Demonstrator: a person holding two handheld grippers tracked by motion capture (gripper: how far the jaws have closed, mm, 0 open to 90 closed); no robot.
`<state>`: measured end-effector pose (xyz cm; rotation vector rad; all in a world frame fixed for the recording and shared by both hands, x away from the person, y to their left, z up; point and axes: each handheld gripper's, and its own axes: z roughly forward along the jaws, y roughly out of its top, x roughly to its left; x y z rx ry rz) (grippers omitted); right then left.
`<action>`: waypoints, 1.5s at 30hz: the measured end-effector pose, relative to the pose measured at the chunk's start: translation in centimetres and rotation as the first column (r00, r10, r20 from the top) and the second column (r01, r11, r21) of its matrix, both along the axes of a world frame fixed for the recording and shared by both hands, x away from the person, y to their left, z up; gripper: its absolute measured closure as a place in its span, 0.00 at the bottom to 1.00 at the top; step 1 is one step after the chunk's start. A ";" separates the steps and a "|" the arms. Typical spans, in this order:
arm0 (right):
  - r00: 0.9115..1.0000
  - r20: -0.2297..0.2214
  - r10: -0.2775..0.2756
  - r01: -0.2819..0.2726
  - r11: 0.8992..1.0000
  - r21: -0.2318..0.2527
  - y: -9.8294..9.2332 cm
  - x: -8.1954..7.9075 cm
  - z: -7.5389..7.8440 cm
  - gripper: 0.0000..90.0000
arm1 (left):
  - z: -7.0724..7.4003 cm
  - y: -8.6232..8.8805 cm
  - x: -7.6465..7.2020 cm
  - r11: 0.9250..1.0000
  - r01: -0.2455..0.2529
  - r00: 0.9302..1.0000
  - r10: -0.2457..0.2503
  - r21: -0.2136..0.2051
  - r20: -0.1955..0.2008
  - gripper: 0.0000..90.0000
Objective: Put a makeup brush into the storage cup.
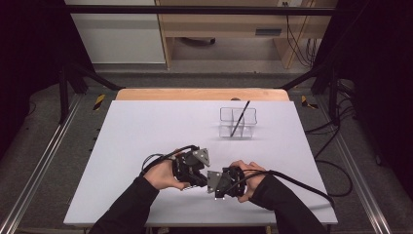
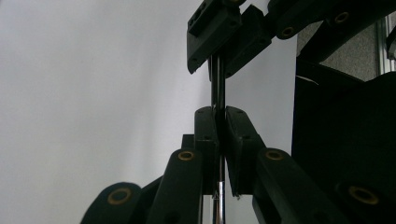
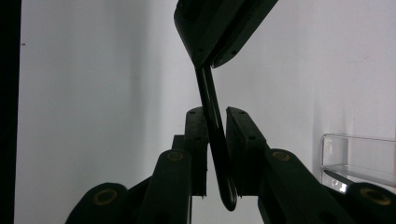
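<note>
Two grippers meeting nose to nose at six o'clock on the surface [image 1: 146, 126], sharing one slim dark pen [image 2: 217, 88]. Left gripper [image 1: 198, 176] clamped tight on one end, its fingers [image 2: 205, 135] pinching the shaft. Right gripper [image 1: 210, 181] closed around the other end, its fingers [image 3: 196, 140] hugging the rounded, flatter tip [image 3: 219, 154]; contact on the far pad hard to confirm. Long axis running straight from one set of fingers into the other, roughly nine to three across the near edge, pen bridging the short gap. Both hands equally near; probably a handover or a pull-apart, so any coming move likely along that axis. Farther off, toward one o'clock, a clear divided organizer [image 1: 237, 123] with another dark pen [image 1: 240, 119] leaning inside.
</note>
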<state>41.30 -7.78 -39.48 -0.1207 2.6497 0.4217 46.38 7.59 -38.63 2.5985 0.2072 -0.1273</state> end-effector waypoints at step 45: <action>0.995 -0.074 -0.067 0.071 0.996 0.049 -1.3 1.5 -0.7 0.94 | 0.3 5.0 0.6 0.972 -0.171 0.973 0.193 -0.159 0.131 0.40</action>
